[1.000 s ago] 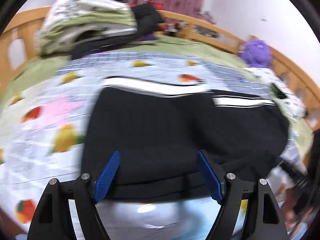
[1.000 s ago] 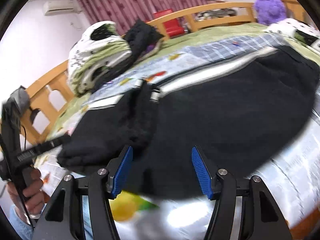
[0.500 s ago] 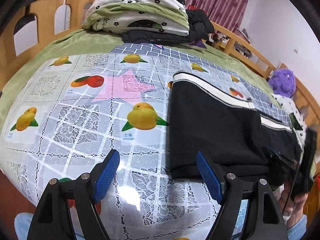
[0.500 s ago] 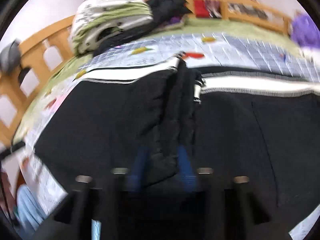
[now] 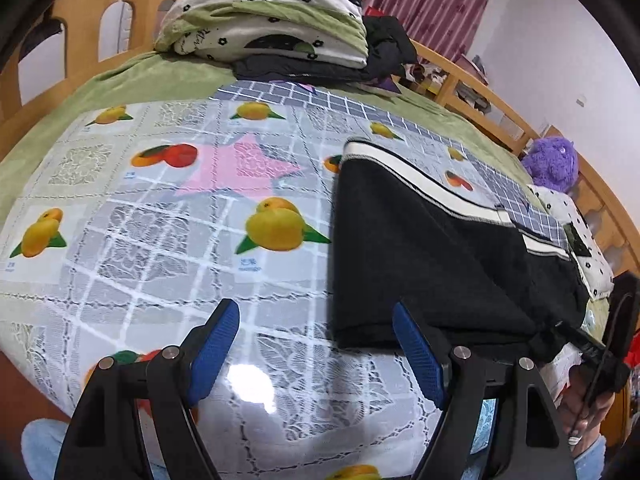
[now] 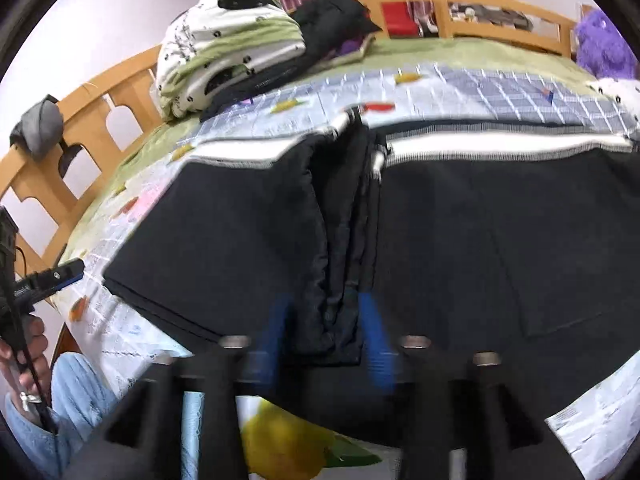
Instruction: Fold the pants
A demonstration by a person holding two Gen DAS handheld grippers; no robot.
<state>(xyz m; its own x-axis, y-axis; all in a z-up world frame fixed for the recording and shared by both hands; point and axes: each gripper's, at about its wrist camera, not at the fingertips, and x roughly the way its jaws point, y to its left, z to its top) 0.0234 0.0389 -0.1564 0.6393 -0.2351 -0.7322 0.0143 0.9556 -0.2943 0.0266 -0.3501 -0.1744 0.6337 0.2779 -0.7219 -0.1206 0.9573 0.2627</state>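
Note:
Black pants (image 5: 420,240) with a white-striped waistband lie flat on the fruit-print cloth (image 5: 160,240). My left gripper (image 5: 315,312) hangs open over that cloth, just off the pants' left edge; the near corner of the pants shows beside its right finger. In the right wrist view the pants (image 6: 480,220) fill the middle, with a raised ridge of fabric (image 6: 340,240) running toward me. My right gripper (image 6: 323,304) is blurred and its jaws are opening, with the near end of that ridge between the blue pads.
A pile of folded bedding (image 5: 272,12) and dark clothes sits at the far side of the bed. A purple plush toy (image 5: 552,164) rests at the right by the wooden rail (image 5: 480,92). A hand holding the left gripper shows at the left edge (image 6: 28,344).
The left view has swung from over the pants to the cloth beside their left edge. The right gripper moved onto the fabric ridge, closed around it, and its pads now stand apart again.

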